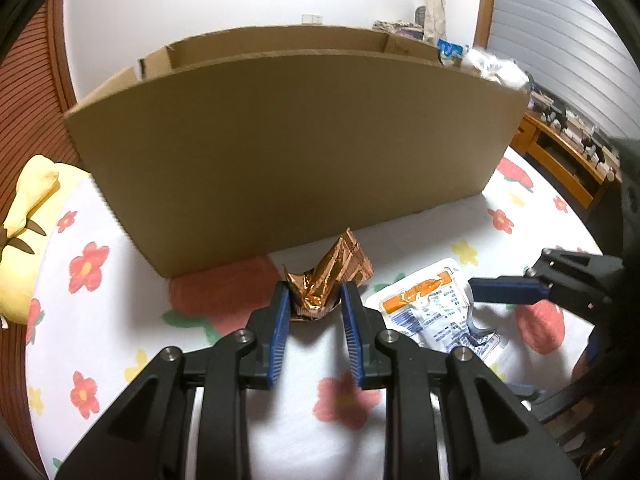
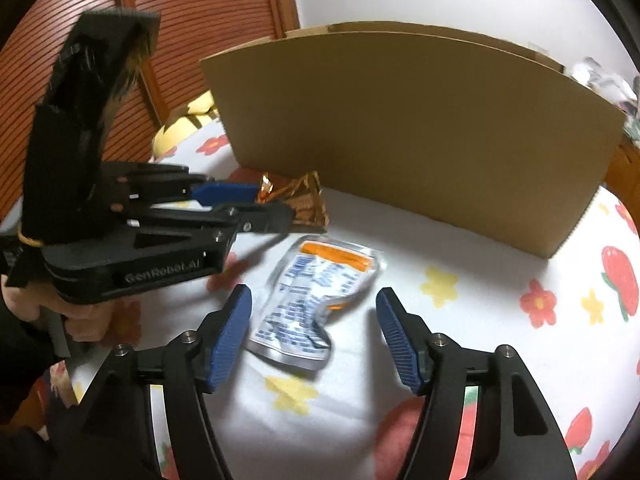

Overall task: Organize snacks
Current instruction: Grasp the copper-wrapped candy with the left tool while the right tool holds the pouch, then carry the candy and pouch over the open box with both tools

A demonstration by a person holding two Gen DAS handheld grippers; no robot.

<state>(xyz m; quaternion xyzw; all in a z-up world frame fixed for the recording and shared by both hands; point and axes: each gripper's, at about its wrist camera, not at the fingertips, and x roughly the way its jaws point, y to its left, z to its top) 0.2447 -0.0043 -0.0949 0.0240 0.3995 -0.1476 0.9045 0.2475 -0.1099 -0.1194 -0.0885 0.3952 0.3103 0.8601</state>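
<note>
Snack packets lie on a flower-printed cloth (image 1: 100, 240) in front of a tall cardboard box (image 1: 296, 140), one gripper over each. At far left in the left wrist view a yellow plush toy (image 1: 28, 232) rests at the cloth's edge, well clear of the jaws. Ahead of it, the box's plain wall rises beyond both sets of fingertips, open at the top.

In the same view, the left gripper (image 1: 314, 300) has its jaws set narrow, and a crumpled copper foil packet (image 1: 324, 284) sits between the blue pads (image 1: 280, 320) at their tips. Both pads appear to press its lower end, while its upper end sticks up past the tips toward the box. The right wrist view shows the same gripper (image 2: 264, 204) from the side, in a person's hand (image 2: 80, 312), with the foil packet (image 2: 300, 200) at its tip and just short of the box (image 2: 420, 132).

To the right of those jaws lies a flat white pouch with an orange band (image 1: 436, 312) and blue print. The right gripper (image 2: 316, 304) stands above it, jaws wide, and neither blue pad (image 2: 230, 340) touches the white pouch (image 2: 316, 296). Seen from that gripper, the pouch lies on the cloth (image 2: 460, 320) between the two fingertips, nearer the left pad, its orange band on the far end toward the box. Its near end is slightly blurred. From the left wrist view, one blue finger of the right gripper (image 1: 508, 290) reaches in from the right edge, just beside the pouch.
</note>
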